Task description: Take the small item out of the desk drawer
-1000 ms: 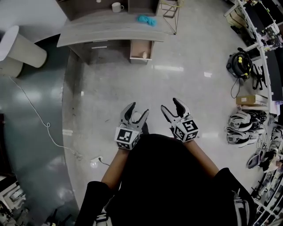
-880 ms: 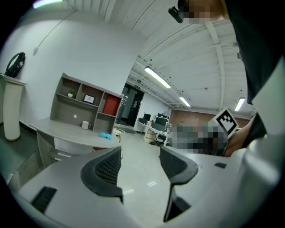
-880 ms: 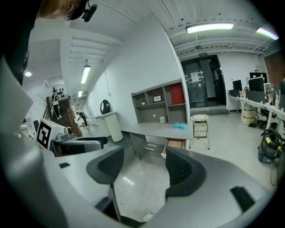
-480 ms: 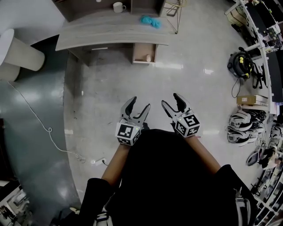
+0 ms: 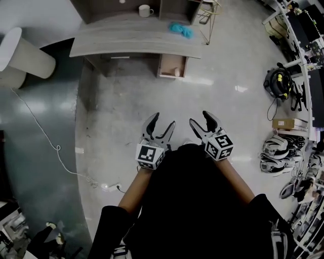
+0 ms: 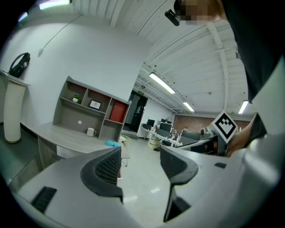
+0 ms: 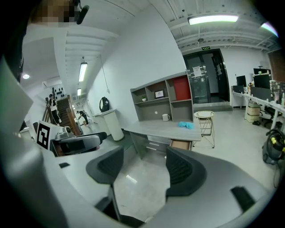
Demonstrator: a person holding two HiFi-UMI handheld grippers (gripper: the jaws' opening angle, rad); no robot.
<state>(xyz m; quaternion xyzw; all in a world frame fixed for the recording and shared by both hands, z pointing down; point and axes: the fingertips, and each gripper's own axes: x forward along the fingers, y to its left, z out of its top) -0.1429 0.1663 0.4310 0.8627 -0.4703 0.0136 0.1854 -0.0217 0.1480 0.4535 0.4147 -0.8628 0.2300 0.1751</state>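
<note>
A grey desk (image 5: 131, 39) stands far ahead across the floor, also visible as the desk (image 7: 164, 129) in the right gripper view. Its wooden drawer (image 5: 172, 66) hangs pulled out under the right end, with a small pale item (image 5: 176, 72) inside. My left gripper (image 5: 161, 125) and right gripper (image 5: 201, 121) are held side by side close to my body, both open and empty, well short of the desk. In the left gripper view the left gripper (image 6: 140, 164) frames the distant desk (image 6: 67, 136). The right gripper (image 7: 144, 167) shows only floor between its jaws.
On the desk lie a blue cloth (image 5: 180, 29) and a white mug (image 5: 145, 10) by the shelf unit. A white cylindrical stand (image 5: 25, 55) is at left, a cable (image 5: 55, 146) trails on the floor, a wire stool (image 5: 210, 20) stands right of the desk, and bags and boxes (image 5: 281, 121) line the right side.
Both grippers have stayed open and held together. The view has shifted so the desk and drawer sit slightly further right and lower in frame.
</note>
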